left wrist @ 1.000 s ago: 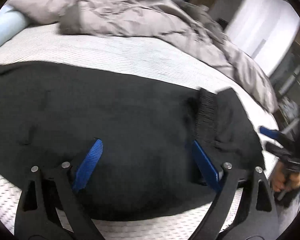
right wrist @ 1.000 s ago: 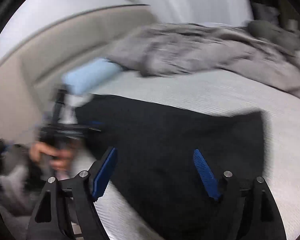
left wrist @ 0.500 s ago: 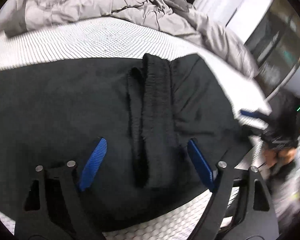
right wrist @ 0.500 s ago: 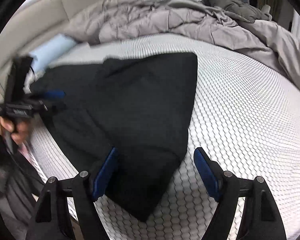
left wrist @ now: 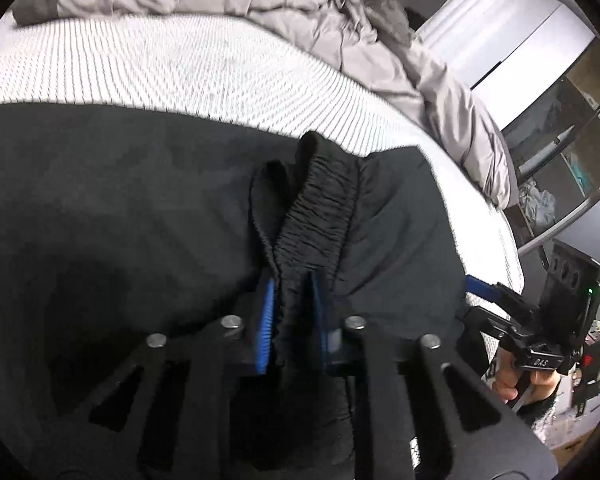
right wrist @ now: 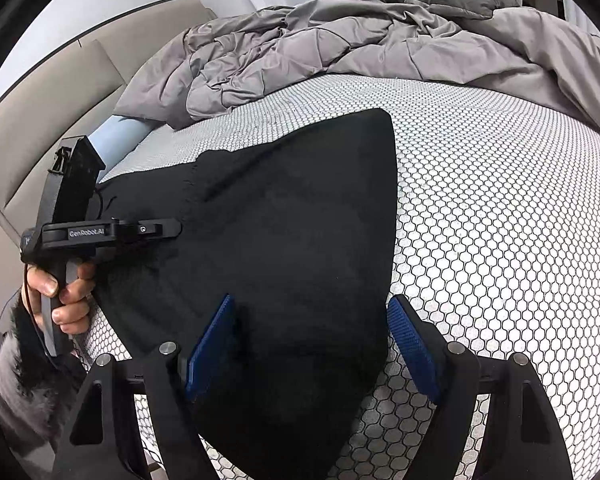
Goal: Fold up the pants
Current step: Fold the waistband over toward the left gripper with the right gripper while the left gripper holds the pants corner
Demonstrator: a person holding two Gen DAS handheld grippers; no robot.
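Note:
Black pants [left wrist: 120, 208] lie spread on the white patterned mattress [left wrist: 188, 64]. In the left wrist view my left gripper [left wrist: 294, 300] is shut on the elastic waistband [left wrist: 320, 216] of the pants, which bunches between the blue pads. In the right wrist view the pants [right wrist: 292, 216] taper toward me. My right gripper [right wrist: 312, 344] is open and straddles the pants' near right edge, left pad over the cloth, right pad over the mattress [right wrist: 500, 208]. Each gripper shows in the other's view, the right [left wrist: 540, 336] and the left [right wrist: 100, 232].
A crumpled grey duvet [right wrist: 340, 44] is heaped along the far side of the bed. A light blue pillow [right wrist: 116, 140] lies by the beige headboard [right wrist: 44, 128]. Shelves and a white wardrobe [left wrist: 540, 80] stand past the bed's right edge.
My left gripper has closed from open onto the waistband and moved in close. My right gripper has dropped lower over the pants' edge and stays open.

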